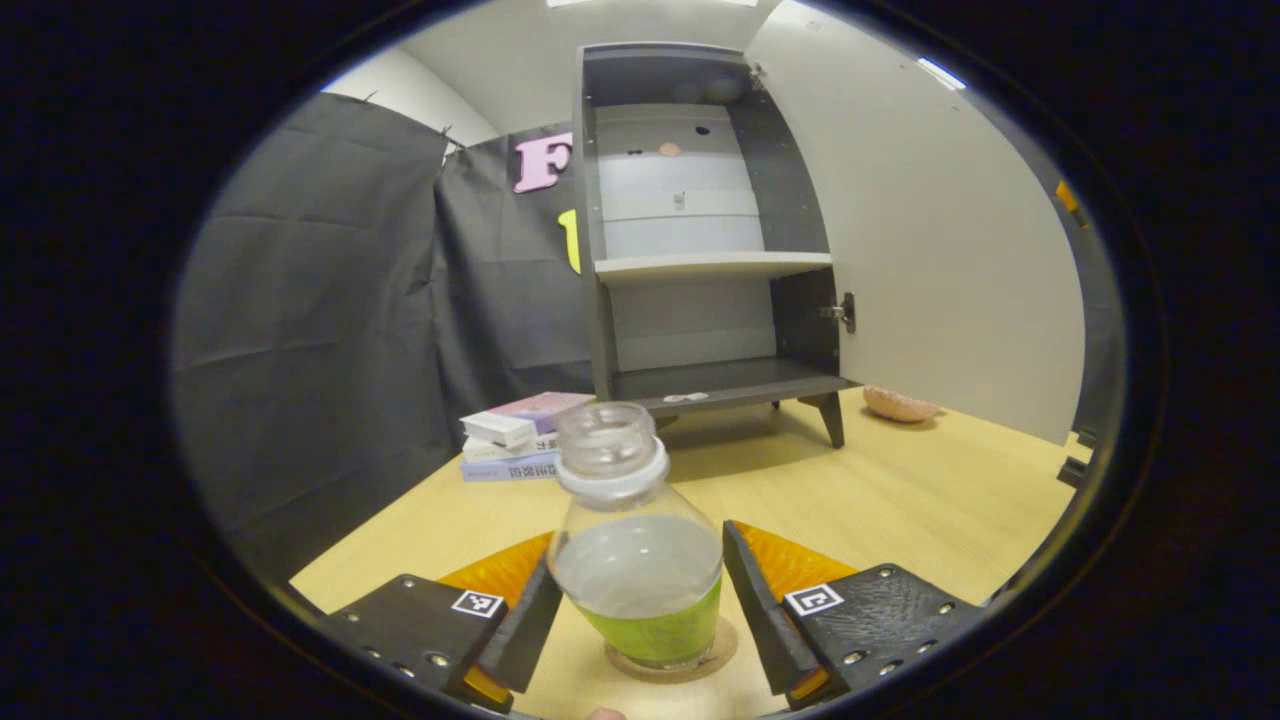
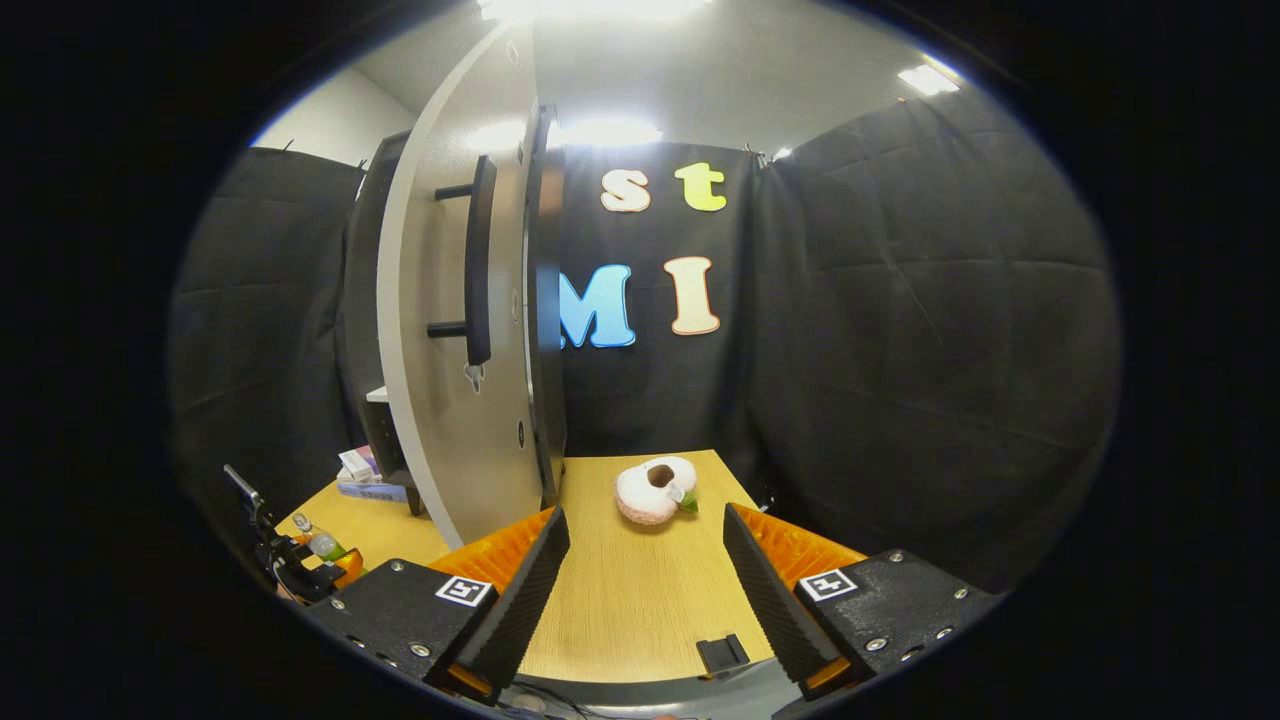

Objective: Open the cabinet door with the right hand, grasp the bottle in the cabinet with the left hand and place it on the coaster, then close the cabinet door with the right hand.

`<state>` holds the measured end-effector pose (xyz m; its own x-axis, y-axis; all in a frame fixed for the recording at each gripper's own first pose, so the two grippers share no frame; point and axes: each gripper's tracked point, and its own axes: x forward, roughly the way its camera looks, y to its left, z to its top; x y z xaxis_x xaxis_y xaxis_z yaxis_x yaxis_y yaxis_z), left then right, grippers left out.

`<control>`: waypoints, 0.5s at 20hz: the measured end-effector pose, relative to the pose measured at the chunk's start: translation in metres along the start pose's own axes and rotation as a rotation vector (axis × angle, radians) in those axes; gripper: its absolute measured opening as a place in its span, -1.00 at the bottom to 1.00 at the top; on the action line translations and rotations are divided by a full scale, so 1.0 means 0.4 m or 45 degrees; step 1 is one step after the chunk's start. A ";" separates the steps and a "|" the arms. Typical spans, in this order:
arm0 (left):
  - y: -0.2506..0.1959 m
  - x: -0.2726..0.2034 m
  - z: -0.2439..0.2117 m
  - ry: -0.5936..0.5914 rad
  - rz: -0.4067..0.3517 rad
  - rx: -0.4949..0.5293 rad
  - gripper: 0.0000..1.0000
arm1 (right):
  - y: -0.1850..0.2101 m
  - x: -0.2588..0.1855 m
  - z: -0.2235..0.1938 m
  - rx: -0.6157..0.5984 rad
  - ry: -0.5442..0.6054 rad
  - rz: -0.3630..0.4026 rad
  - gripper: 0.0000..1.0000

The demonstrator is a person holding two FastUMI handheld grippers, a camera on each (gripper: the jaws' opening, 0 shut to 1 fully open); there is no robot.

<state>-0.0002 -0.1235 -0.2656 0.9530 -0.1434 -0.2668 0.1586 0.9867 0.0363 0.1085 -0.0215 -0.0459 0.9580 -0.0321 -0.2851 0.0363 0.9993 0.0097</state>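
Observation:
A clear bottle (image 1: 637, 560) with a green label stands upright on a round cork coaster (image 1: 722, 640) on the wooden table. My left gripper (image 1: 640, 600) is open around it, a finger close on each side of its body. Behind it stands the dark cabinet (image 1: 700, 265), its shelves bare and its pale door (image 1: 930, 230) swung wide to the right. In the right gripper view, my right gripper (image 2: 640, 560) is open and holds nothing. The door (image 2: 450, 400) stands edge-on just ahead to its left, with a dark bar handle (image 2: 480, 260). The bottle (image 2: 322, 545) shows small at far left.
A stack of books (image 1: 520, 435) lies left of the cabinet's foot. A pale doughnut-shaped toy (image 2: 655, 490) sits on the table ahead of the right gripper and behind the open door (image 1: 900, 403). A small black clip (image 2: 722, 655) sits at the table's near edge.

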 end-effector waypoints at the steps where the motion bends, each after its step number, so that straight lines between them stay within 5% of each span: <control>1: -0.001 -0.008 0.017 -0.008 0.000 -0.001 0.79 | -0.005 0.000 0.011 -0.001 -0.016 -0.001 0.92; 2: 0.000 -0.014 0.036 -0.014 0.003 0.000 0.65 | -0.006 0.000 0.024 0.002 -0.034 0.002 0.92; 10: 0.009 -0.126 0.242 -0.103 0.024 -0.032 0.79 | -0.016 0.020 0.135 0.041 -0.139 0.027 0.92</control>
<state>-0.0225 -0.1200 -0.1587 0.9736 -0.1295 -0.1878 0.1348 0.9907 0.0158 0.1312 -0.0291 0.0035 0.9838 -0.0149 -0.1785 0.0235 0.9987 0.0460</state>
